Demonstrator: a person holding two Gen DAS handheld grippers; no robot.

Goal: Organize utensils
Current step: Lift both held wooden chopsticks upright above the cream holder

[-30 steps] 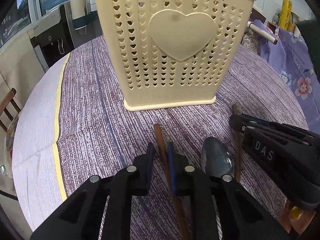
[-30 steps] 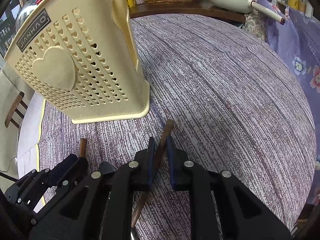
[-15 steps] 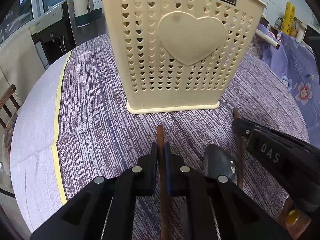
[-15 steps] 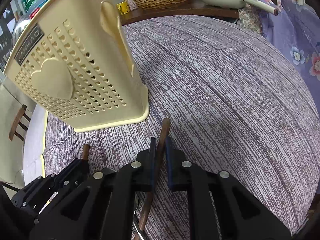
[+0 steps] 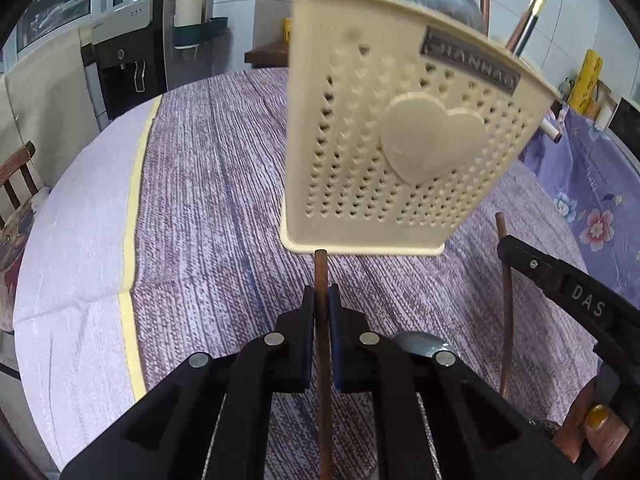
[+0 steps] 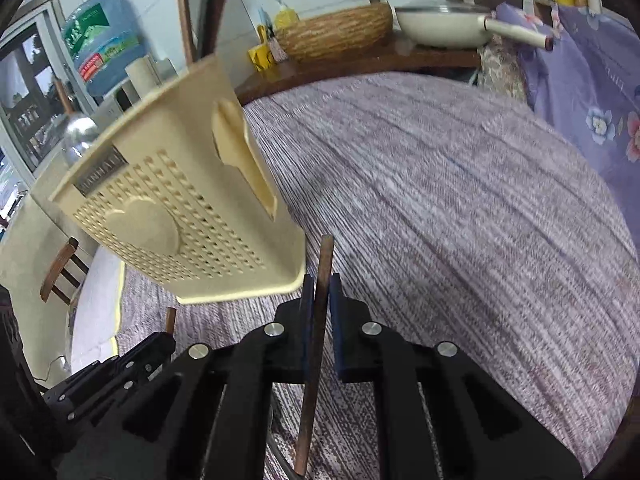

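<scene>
My left gripper (image 5: 321, 294) is shut on a brown chopstick (image 5: 321, 268), whose tip points up toward the cream heart-pattern utensil holder (image 5: 400, 140). A metal spoon (image 5: 420, 345) lies on the purple tablecloth (image 5: 208, 200) just right of the left gripper's fingers. In the right wrist view my right gripper (image 6: 321, 284) is shut on a second brown chopstick (image 6: 325, 256), beside the utensil holder's (image 6: 180, 220) near corner. The left gripper (image 6: 120, 368) shows at lower left with its chopstick's tip (image 6: 171, 318). Chopsticks (image 5: 524, 24) and a metal ladle (image 5: 436, 0) stand in the holder.
A wicker basket (image 6: 336, 34) and a white pan (image 6: 448, 26) sit on a wooden shelf behind the table. Floral purple fabric (image 6: 592, 92) hangs at the right. A wooden chair (image 5: 18, 176) and a water dispenser (image 5: 124, 60) stand at the left.
Both grippers closed on their chopsticks and lifted them off the cloth. Both views have risen and tilted, so the holder now looks slanted and sits higher above the fingertips.
</scene>
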